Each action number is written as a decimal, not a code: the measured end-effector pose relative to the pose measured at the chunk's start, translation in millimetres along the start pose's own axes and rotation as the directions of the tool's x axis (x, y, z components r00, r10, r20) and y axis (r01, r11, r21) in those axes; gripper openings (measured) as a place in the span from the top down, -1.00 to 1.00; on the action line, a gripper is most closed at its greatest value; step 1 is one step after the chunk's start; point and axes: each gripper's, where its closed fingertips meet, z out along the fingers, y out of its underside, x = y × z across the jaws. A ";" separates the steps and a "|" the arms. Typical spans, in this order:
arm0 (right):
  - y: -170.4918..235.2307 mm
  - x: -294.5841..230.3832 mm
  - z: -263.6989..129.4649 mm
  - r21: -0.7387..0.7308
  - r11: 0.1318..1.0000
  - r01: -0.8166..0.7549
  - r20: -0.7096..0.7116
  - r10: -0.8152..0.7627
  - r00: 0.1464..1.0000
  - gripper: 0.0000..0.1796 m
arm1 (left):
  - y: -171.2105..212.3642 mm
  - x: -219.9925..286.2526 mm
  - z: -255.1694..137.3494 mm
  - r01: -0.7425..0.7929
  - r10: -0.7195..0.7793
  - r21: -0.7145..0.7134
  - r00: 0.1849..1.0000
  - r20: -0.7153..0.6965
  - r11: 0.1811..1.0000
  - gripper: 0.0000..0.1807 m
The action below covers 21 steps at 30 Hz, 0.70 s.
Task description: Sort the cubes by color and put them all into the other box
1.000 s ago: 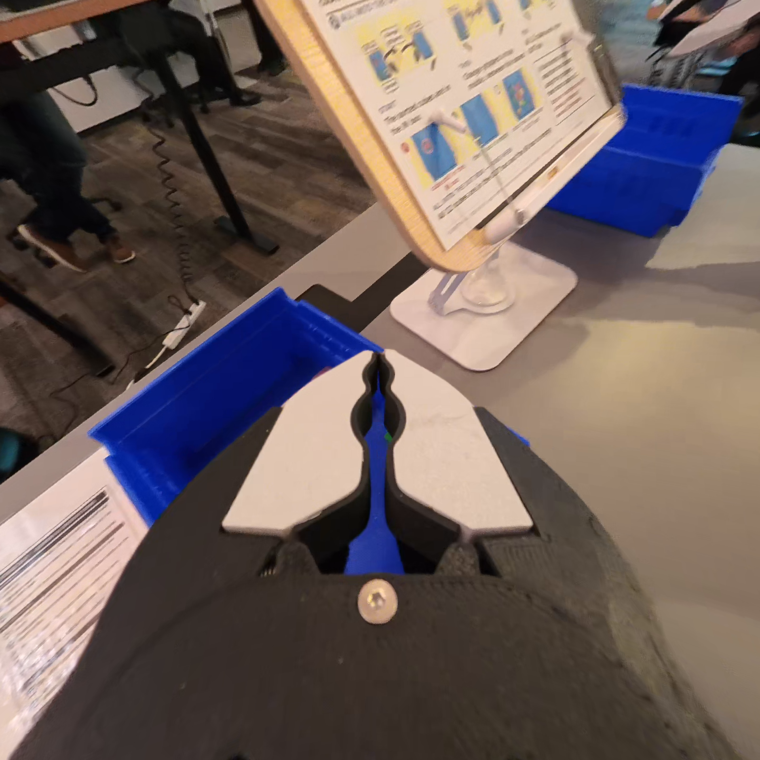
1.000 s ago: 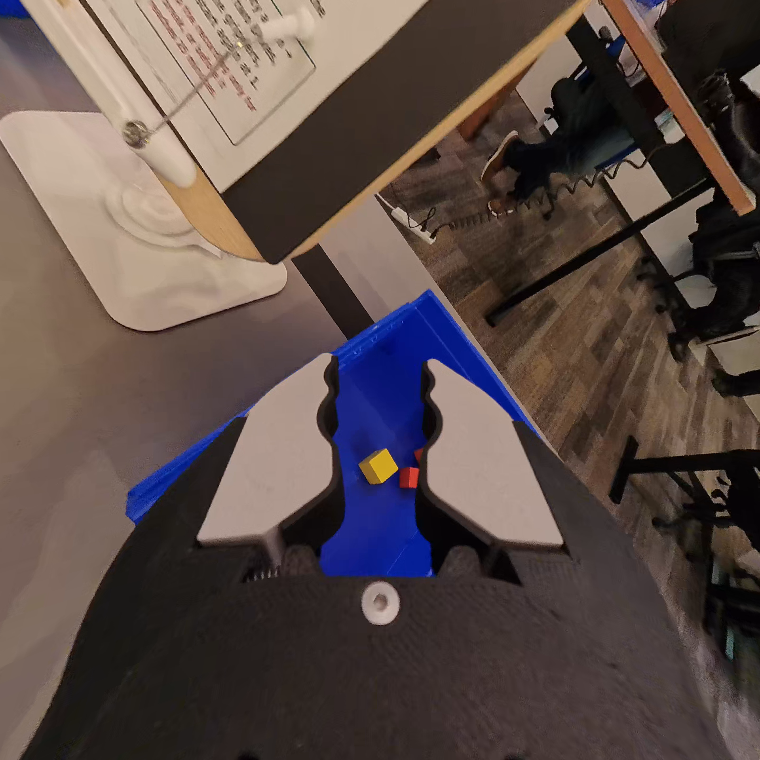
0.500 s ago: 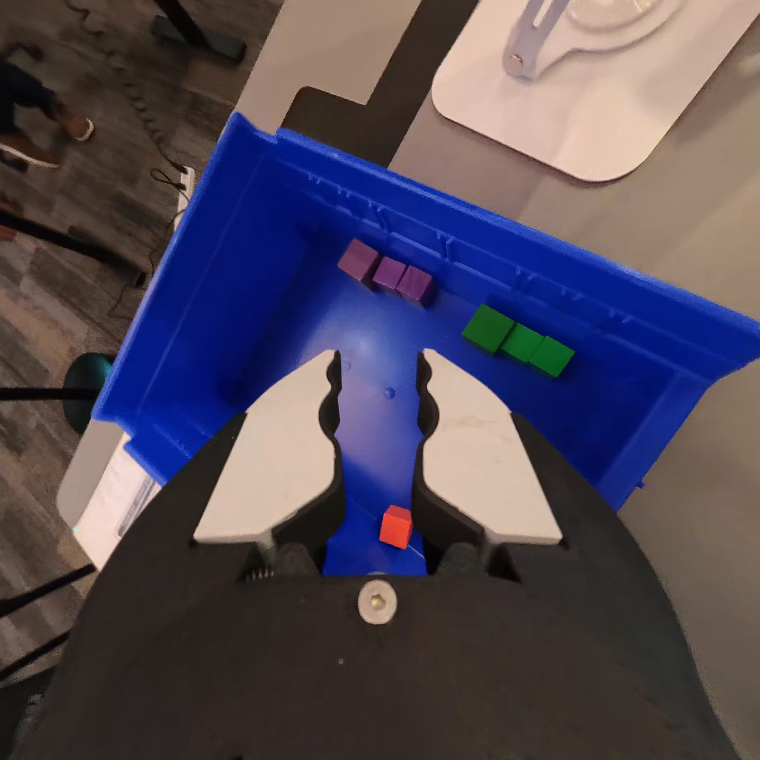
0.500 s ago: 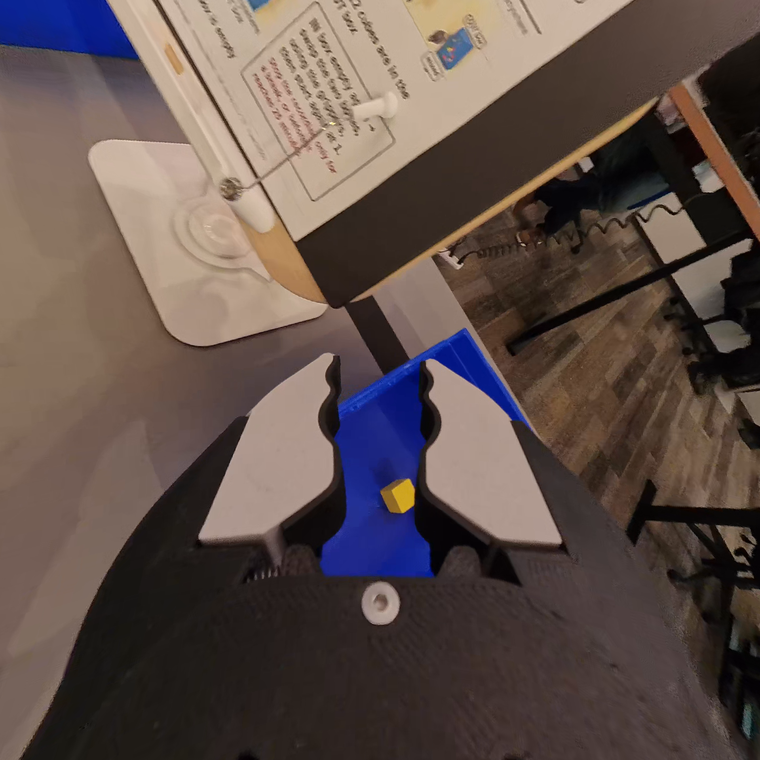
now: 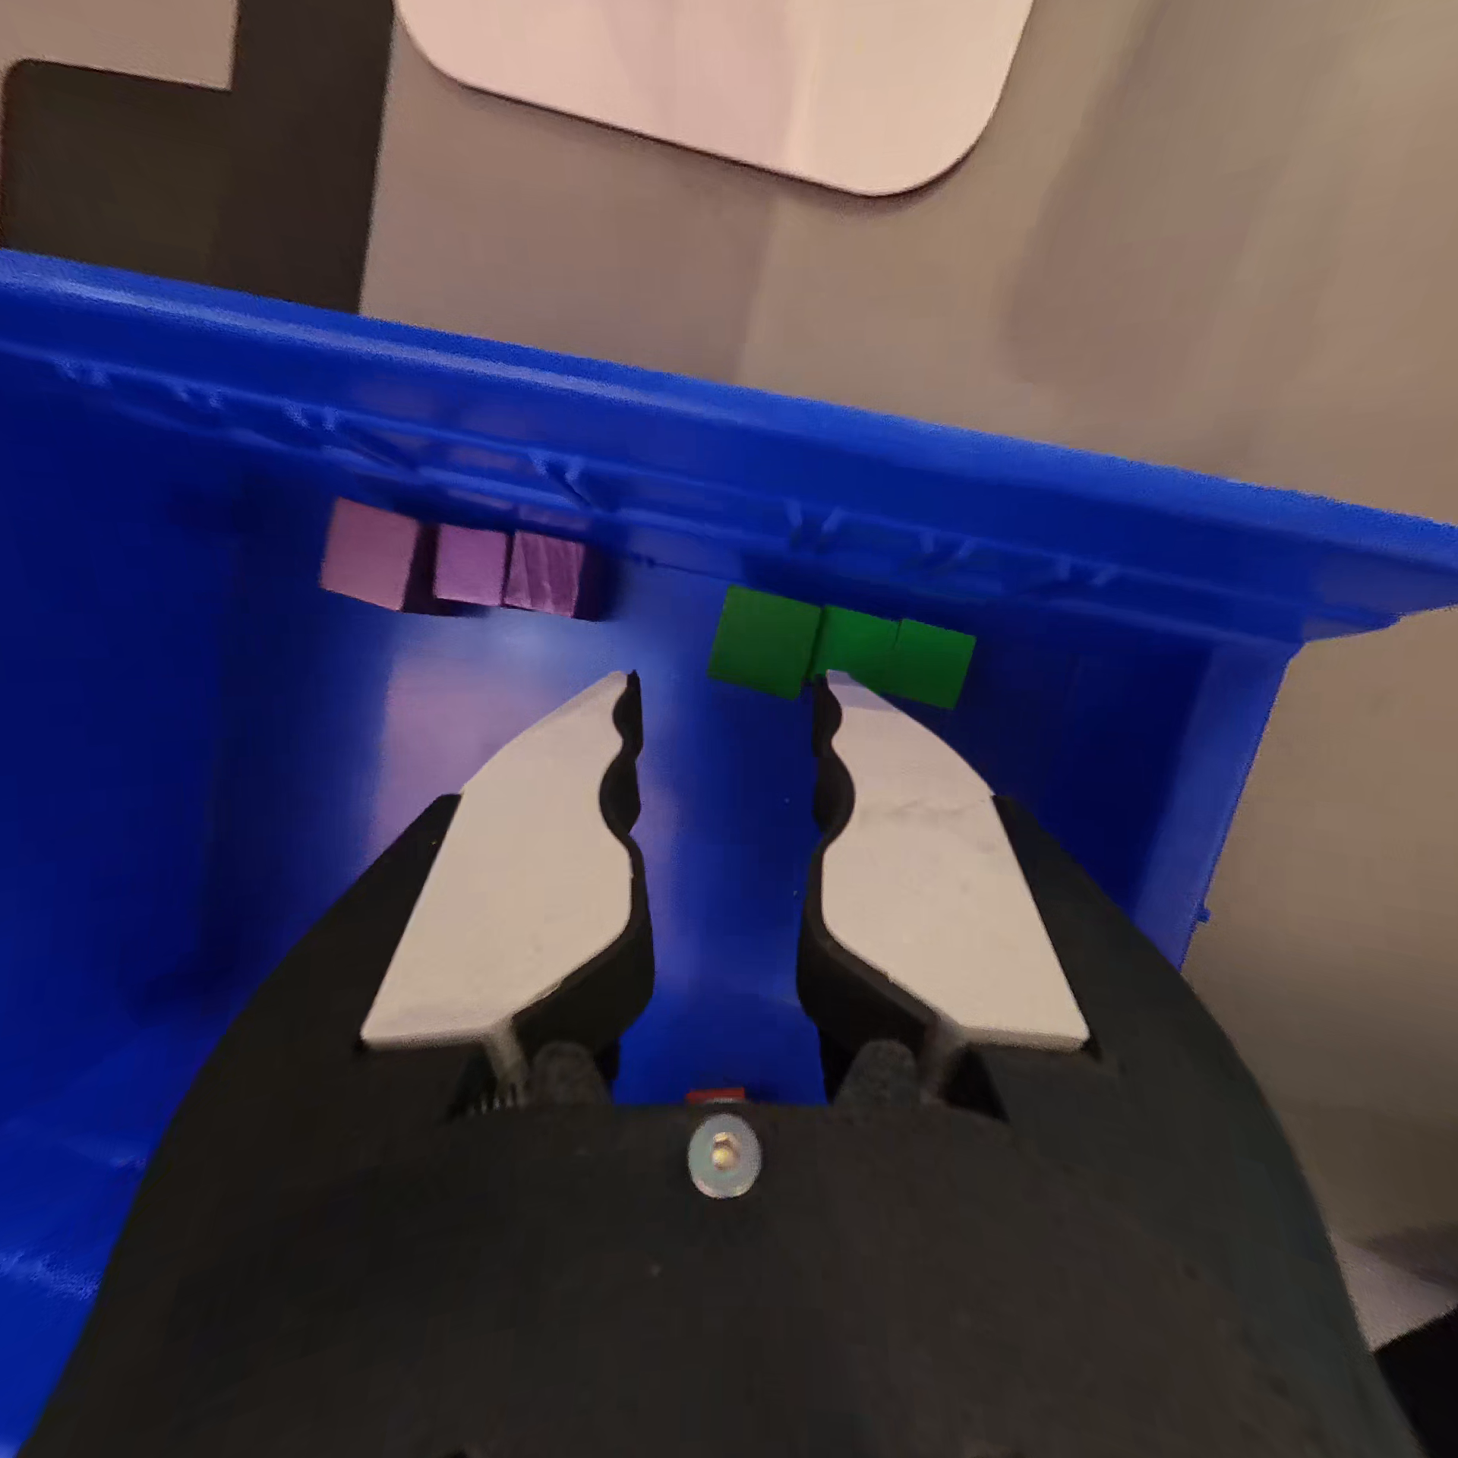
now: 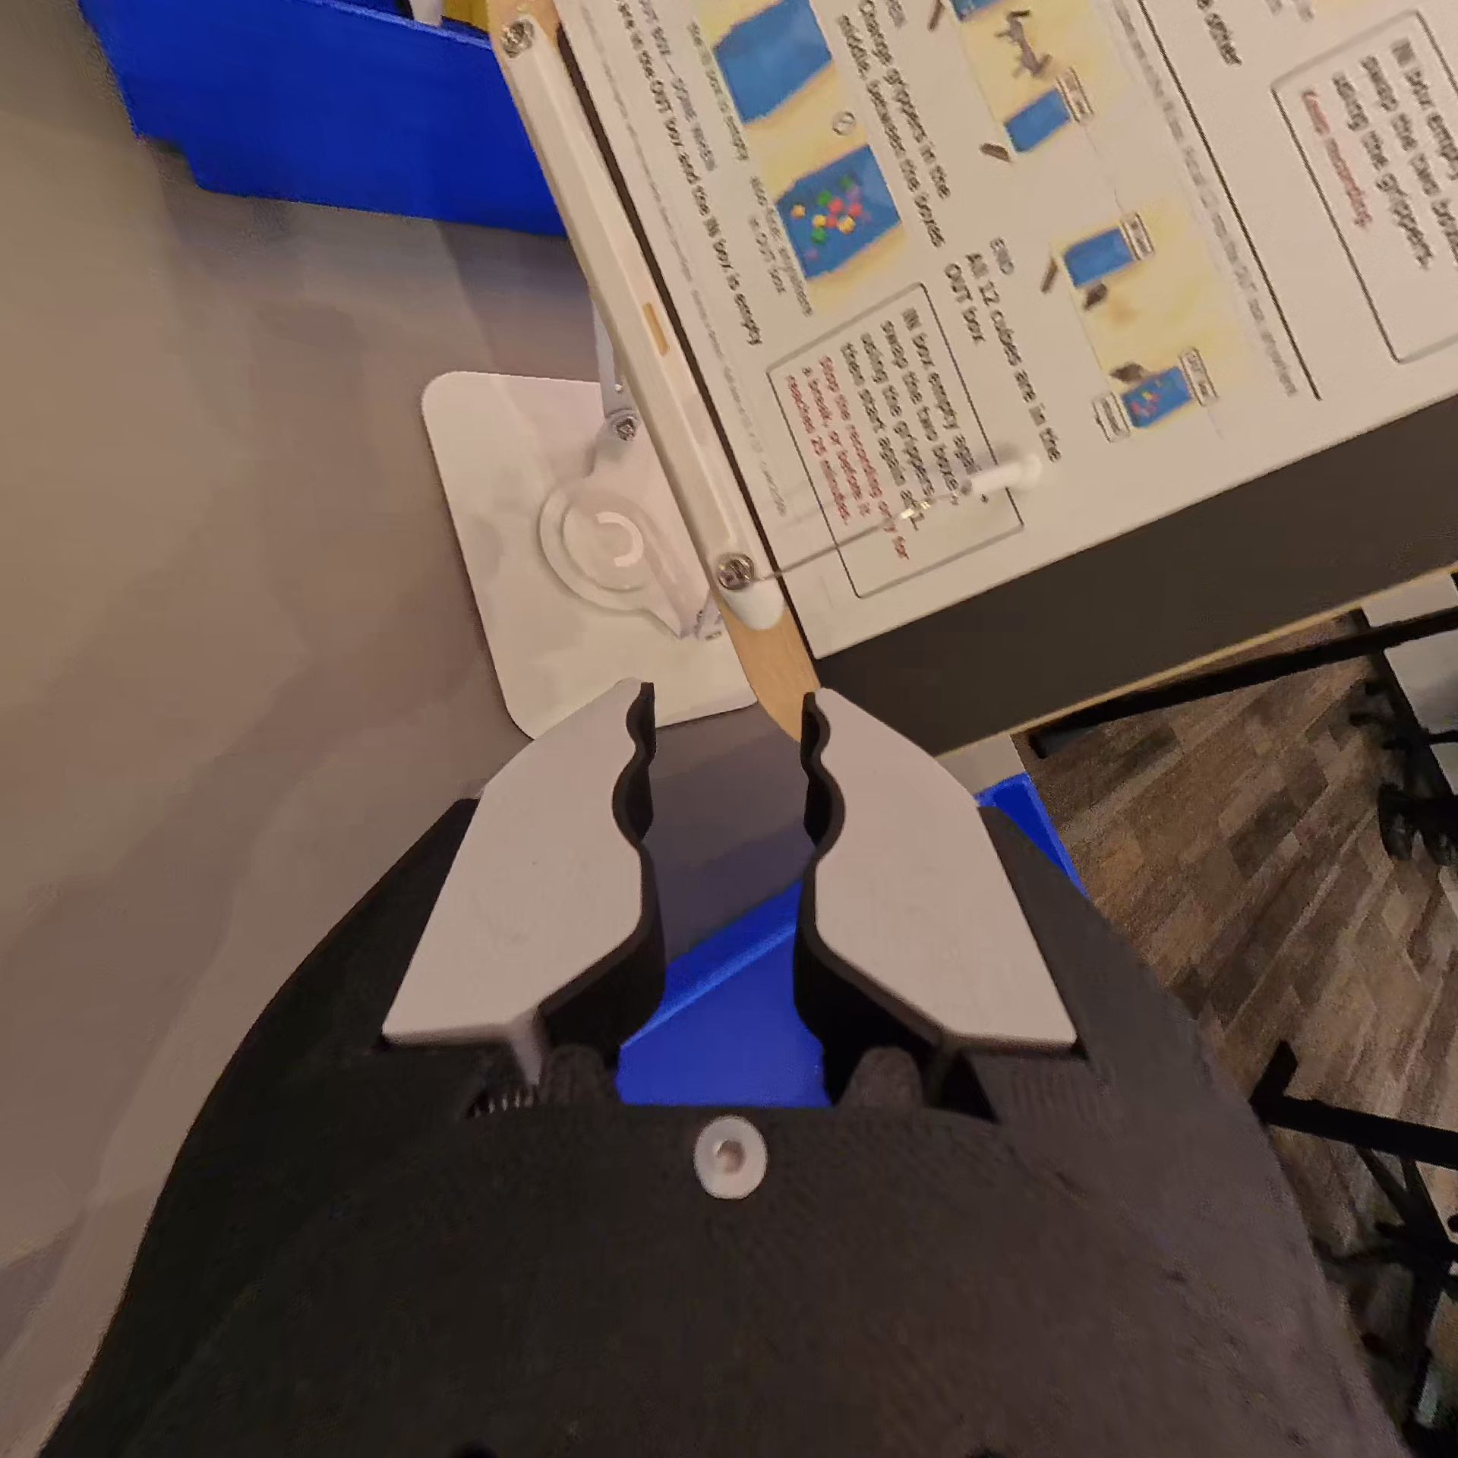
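In the left wrist view, my left gripper (image 5: 722, 682) is open and empty, low inside a blue box (image 5: 710, 442). Three purple cubes (image 5: 461, 564) sit in a row against the far wall at the left. Three green cubes (image 5: 840, 651) sit in a row to their right, just past my right fingertip. A sliver of a red cube (image 5: 714, 1095) shows at the base of the jaws. In the right wrist view, my right gripper (image 6: 726, 698) is open and empty above the near corner of another blue box (image 6: 726, 1026); its contents are hidden.
A white stand base (image 6: 568, 544) sits on the grey table (image 6: 197, 552) and carries a tilted instruction board (image 6: 986, 276) over my right gripper. The base also shows in the left wrist view (image 5: 710, 71). A third blue box (image 6: 315, 102) stands at the back. Floor lies beyond the table edge at right.
My left gripper opened, dropped the red cube into the box, then moved lower and forward towards the green cubes. My right gripper rose and tilted up; the yellow and red cubes left its view.
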 end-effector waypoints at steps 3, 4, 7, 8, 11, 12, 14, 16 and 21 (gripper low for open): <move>-5.8 -10.5 6.4 -0.009 1.000 0.029 0.020 -0.029 0.999 0.61 | 1.9 3.4 6.2 -0.011 0.012 0.020 0.999 -0.038 1.000 0.55; -6.0 -12.8 8.3 -0.015 0.999 0.037 0.024 -0.037 0.999 0.61 | 3.3 3.4 8.3 -0.006 0.006 0.019 0.999 -0.048 1.000 0.55; -6.8 -18.5 11.1 -0.019 0.999 0.050 0.041 -0.049 0.998 0.62 | 7.9 2.7 17.1 0.013 -0.012 0.009 0.998 -0.070 1.000 0.56; -7.3 -19.4 11.1 -0.017 0.998 0.052 0.043 -0.052 0.998 0.62 | 6.5 4.4 18.2 0.025 -0.022 0.024 0.995 -0.092 0.999 0.57; -8.3 -20.8 10.6 -0.012 0.998 0.058 0.046 -0.057 0.997 0.63 | 3.9 7.0 19.1 0.040 -0.032 0.058 0.991 -0.131 0.998 0.67; -8.5 -21.3 10.5 -0.011 0.998 0.059 0.048 -0.058 0.997 0.63 | 3.9 7.5 19.2 0.048 -0.038 0.066 0.988 -0.146 0.997 0.70; -8.9 -22.4 10.6 -0.009 0.998 0.063 0.050 -0.063 0.997 0.63 | 3.8 8.1 19.4 0.059 -0.045 0.079 0.985 -0.166 0.995 0.70; -9.4 -23.3 10.7 -0.010 0.998 0.068 0.051 -0.067 0.996 0.63 | 3.6 7.8 19.3 0.059 -0.043 0.090 0.984 -0.173 0.994 0.70; -14.9 -27.1 9.6 0.006 0.996 0.084 0.049 -0.084 0.995 0.64 | 5.8 -2.9 14.8 0.074 -0.064 0.085 0.991 -0.119 0.994 0.71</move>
